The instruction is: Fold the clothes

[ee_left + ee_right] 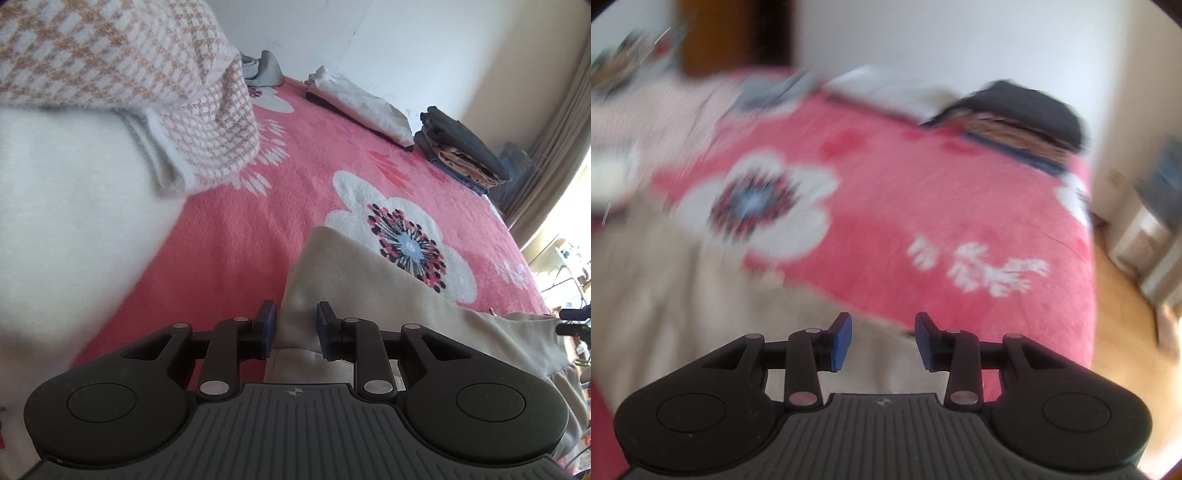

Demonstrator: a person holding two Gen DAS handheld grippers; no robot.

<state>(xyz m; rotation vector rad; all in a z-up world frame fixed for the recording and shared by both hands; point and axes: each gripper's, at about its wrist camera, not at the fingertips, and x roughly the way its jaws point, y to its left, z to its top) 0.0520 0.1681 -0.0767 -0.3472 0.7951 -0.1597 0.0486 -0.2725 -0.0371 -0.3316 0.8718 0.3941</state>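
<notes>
Two grippers hovered, left gripper (294, 325) parted astride the beige garment (369, 295), right gripper (882, 341) open and empty, so its fold could slump loose.

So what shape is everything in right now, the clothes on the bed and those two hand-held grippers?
Beige garment: spread on the bed, partly folded, one fold between the left jaws.
Houndstooth knit: loosely heaped, unfolded.
Cream garment: folded flat by the wall.
Dark stack: folded, piled.
Grey garment: crumpled.
Pink floral blanket: spread flat.
Left hand-held gripper: jaws apart, fabric between, pads not clearly pressing.
Right hand-held gripper: open, empty.
</notes>
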